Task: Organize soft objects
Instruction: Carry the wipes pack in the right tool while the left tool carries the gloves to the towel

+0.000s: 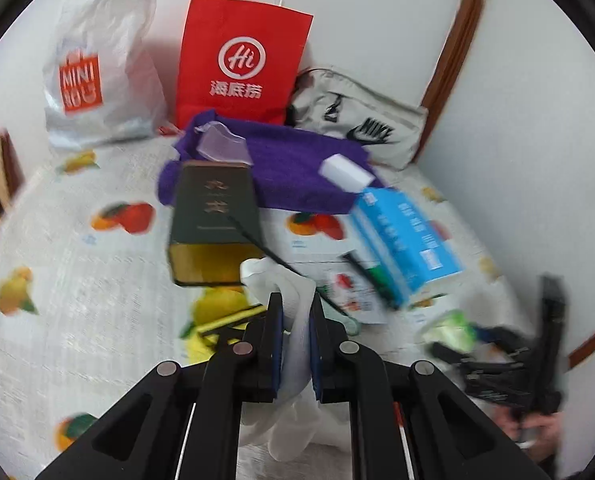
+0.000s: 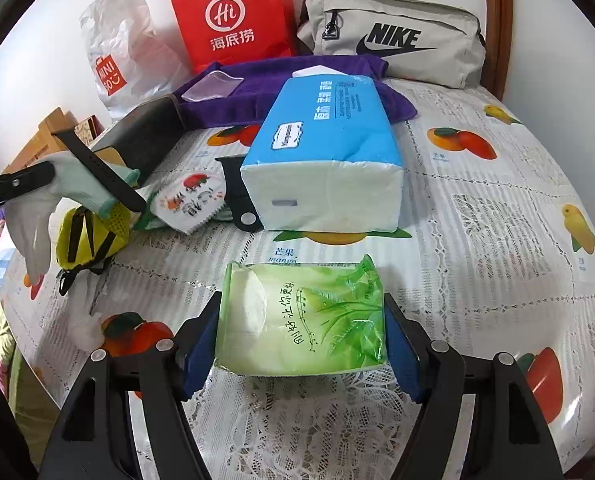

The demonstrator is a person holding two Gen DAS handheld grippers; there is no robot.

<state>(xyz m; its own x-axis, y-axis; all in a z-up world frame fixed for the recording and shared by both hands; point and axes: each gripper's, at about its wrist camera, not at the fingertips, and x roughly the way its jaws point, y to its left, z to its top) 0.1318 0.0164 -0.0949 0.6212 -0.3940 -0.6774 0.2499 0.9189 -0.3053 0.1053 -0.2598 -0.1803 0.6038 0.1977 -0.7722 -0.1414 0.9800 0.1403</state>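
The left tool is clamped on one white glove, its fingers hanging below the jaws. The right tool is clamped on one green tissue pack, the blue pads pressed to its two short ends, the pack just above the table.

Beyond the green pack lies one blue tissue pack, flat on the table, its white end facing the camera. Left of it are one small sachet with red print, one black strap partly under the blue pack, and one yellow-and-black soft thing at the table's left edge. One dark box lies past these, a gold end turned to the left camera.

Farther back one purple towel is spread out; one clear packet and one white block rest on it.

The table wears a white lace cloth printed with fruit. It stands against a white wall with a brown wooden trim.

Along the wall stand three bags: one white plastic bag, one red paper bag with white handles, upright, and one grey Nike pouch, zipped. Their contents cannot be seen.
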